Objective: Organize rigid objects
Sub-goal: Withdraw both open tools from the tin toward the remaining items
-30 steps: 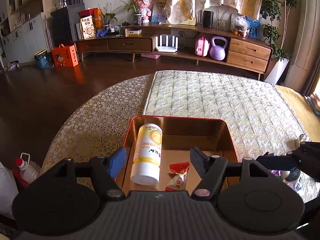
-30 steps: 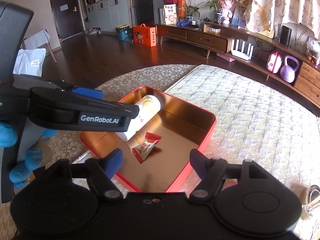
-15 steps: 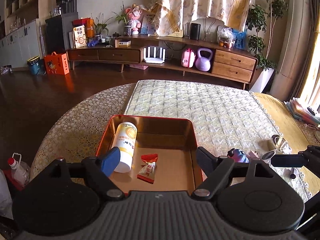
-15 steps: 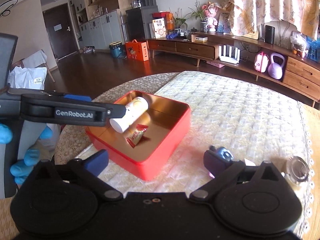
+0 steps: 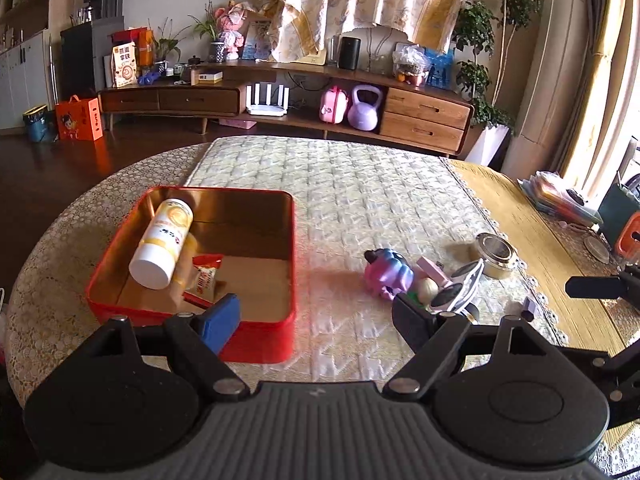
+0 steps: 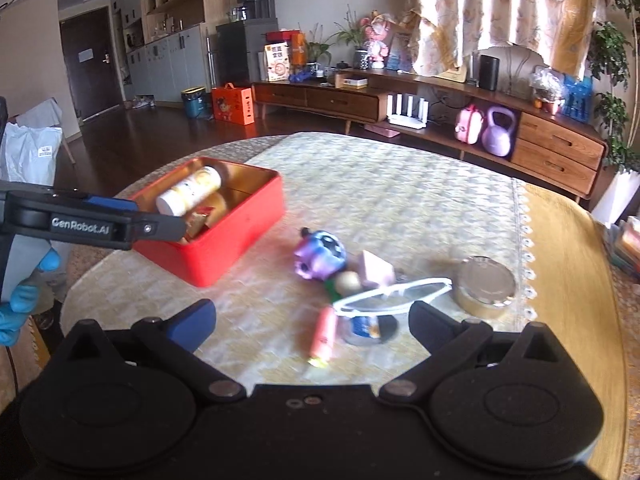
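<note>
Glasses (image 6: 394, 298) with a thin white frame lie on the tabletop (image 6: 400, 200), at the near right of a small heap of loose things, well apart from the red tin (image 6: 224, 236) on the left. They look light but fragile; I judge the lenses slippery, so the frame bar is the better place to take hold, and gently.

Beside them a round metal tin (image 6: 486, 286) seems stiff and heavier, with a smooth lid; its side wall gives a surer grip. The purple toy (image 6: 320, 256) is bulky and uneven, probably light, and can be pinched across the body. The orange tube (image 6: 325, 330) is narrow and may roll. In the red tin a white bottle (image 5: 164, 244) already lies on its side, touching a snack packet (image 5: 206, 274).

The right hand-held gripper (image 6: 312, 320) has just been opening; its jaws stand wide and hold nothing, with the orange tube seen between them. The left hand-held gripper (image 5: 316, 320) is also apart and empty, near the corner of the red tin.
</note>
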{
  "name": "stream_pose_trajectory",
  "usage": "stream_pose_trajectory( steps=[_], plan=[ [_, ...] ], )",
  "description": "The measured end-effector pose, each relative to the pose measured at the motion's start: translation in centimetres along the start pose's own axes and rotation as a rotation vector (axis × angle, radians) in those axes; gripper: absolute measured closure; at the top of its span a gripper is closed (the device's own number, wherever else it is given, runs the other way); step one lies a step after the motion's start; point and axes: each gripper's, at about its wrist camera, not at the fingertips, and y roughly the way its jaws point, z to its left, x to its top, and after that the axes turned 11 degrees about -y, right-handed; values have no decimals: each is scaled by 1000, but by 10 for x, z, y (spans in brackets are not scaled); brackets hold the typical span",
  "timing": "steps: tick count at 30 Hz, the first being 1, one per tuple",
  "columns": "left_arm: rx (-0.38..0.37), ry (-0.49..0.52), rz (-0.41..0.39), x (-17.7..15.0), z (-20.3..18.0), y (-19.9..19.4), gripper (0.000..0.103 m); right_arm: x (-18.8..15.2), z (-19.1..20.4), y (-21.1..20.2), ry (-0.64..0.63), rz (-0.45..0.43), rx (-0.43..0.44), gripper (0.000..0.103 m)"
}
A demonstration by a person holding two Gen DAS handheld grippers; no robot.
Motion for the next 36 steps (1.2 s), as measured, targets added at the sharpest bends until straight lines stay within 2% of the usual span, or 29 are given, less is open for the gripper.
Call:
stream_pose_trajectory(
  steps=[6,18,26,36],
  plan=[
    [-31,61,22,-21,-35,11,20,-23,-26,-8,-4,23,-44,0],
    [-38,60,110,-54,-77,58,20,-58,-74,7,-17,102,-101,2],
    [-11,60,136,-66,-88,85,20,-76,-99,29,20,144,-93,11],
    [19,82,141,-73,-94,104,20,-80,-114,52,52,172,-71,24]
  ],
)
